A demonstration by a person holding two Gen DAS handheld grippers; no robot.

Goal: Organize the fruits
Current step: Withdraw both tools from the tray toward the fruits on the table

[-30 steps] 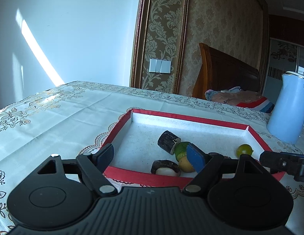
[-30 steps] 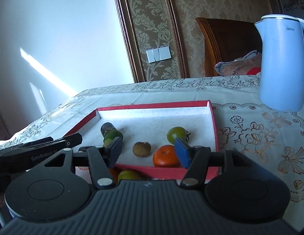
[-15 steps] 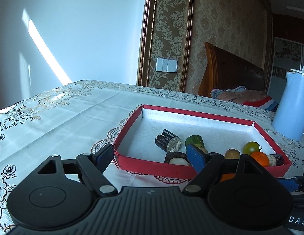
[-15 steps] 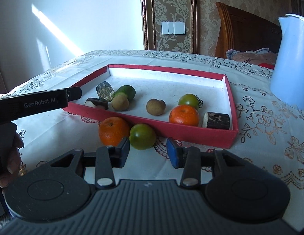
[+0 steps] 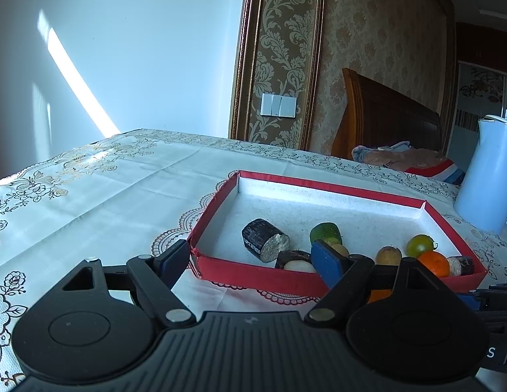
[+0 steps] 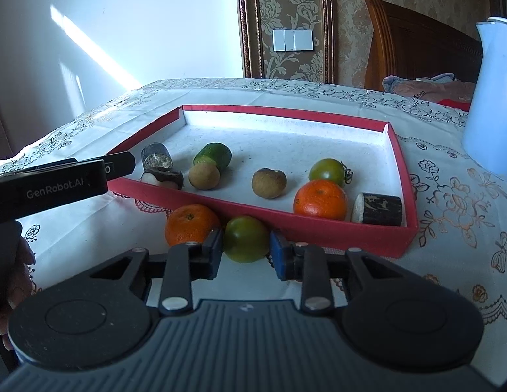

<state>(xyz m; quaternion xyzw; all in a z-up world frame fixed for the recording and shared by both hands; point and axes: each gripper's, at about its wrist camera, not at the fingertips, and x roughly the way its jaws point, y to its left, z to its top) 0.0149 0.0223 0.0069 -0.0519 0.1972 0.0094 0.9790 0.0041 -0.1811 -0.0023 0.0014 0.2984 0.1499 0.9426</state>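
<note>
two grippers work beside a red tray [image 6: 345, 232], a shallow card box with a white, speckled floor, on a floral tablecloth [image 6: 456, 202]. right gripper [image 6: 246, 252]: its jaws have just been closing and its blue pads now press both sides of a round, smooth green tomato [image 6: 246, 238] lying on the cloth just outside the tray's near wall; being round, it shows no long axis. an orange [image 6: 191, 227] touches that wall just left of the tomato. left gripper [image 5: 250, 258]: fingers spread wide, nothing between them, at the tray's near left corner. inside the tray: a second orange [image 6: 320, 199], a green tomato with its stalk pointing right [image 6: 328, 170], two brown, rough-skinned round fruits [image 6: 269, 183], a cucumber stub [image 6: 212, 156] with its long axis tilted towards the far right, and dark, bark-skinned cylinders [image 6: 377, 209] lying on their sides.
</note>
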